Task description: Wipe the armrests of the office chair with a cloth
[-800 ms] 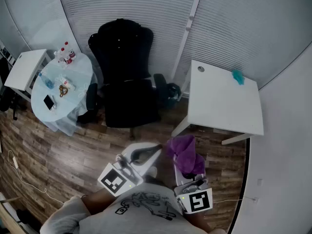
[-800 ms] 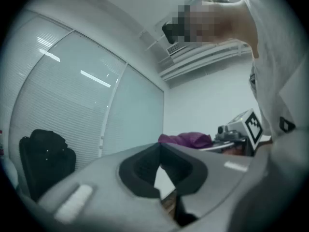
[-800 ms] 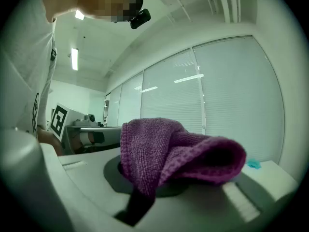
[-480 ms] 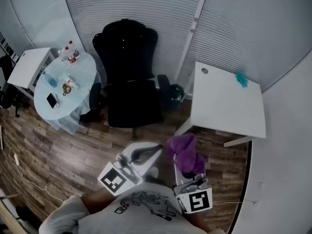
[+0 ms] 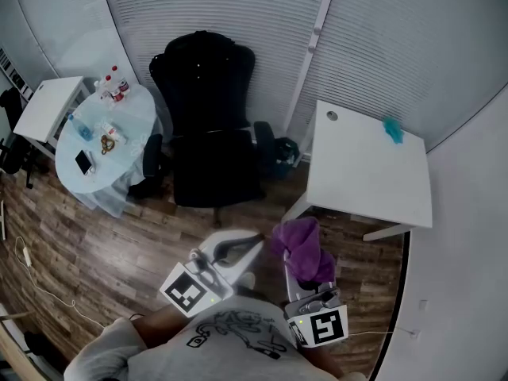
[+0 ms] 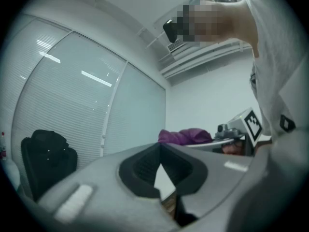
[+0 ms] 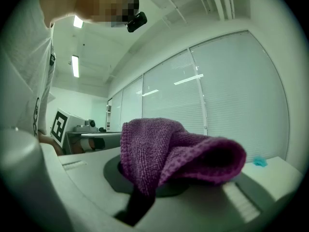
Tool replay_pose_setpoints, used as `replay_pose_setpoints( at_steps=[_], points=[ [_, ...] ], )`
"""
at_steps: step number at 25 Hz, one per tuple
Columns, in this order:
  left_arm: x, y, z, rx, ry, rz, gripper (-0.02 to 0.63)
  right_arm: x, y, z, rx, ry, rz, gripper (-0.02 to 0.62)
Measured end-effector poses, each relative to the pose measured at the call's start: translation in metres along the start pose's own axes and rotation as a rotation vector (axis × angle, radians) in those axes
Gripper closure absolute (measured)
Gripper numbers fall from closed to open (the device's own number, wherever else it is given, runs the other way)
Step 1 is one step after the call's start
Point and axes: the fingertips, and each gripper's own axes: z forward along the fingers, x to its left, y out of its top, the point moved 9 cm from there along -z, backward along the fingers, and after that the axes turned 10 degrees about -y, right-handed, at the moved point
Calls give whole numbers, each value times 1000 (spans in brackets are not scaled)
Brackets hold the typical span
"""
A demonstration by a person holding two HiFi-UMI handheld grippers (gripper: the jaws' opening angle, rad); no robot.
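While the right gripper (image 7: 145, 182) clamps a bunched, nubby purple cloth (image 7: 178, 149), left gripper (image 6: 160, 149) pinched together, empty, black office chair (image 5: 206, 125) at twelve o'clock.

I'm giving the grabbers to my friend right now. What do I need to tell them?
Left gripper: jaws together, nothing in them.
Right gripper: shut on the purple cloth, which flops over its jaws.
The office chair stands ahead by the blinds, between the round table and the white desk. Its armrests are at either side of the seat.
Done: the cloth is picked up.
Left: both grippers are held near the body, well apart from the chair. Walk up and wipe both armrests.
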Motion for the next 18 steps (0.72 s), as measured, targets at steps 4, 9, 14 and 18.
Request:
replay_pose_setpoints(
  at_steps=[4,9,14,18],
  points=[
    [-6,-5,12,6,8,-11,604,-14,-1,-7,-4,-2,8,563],
    [-7,-10,23,-9,22,-15,604,-26,-6,-6,9,8,9,563],
    [2,-13,26,-5,40,-19,604,-33,-8,7,23,26,4,563],
    [14,-20,28,-4,47,-20,604,-36,-13,17,22,30,9,563]
  ],
)
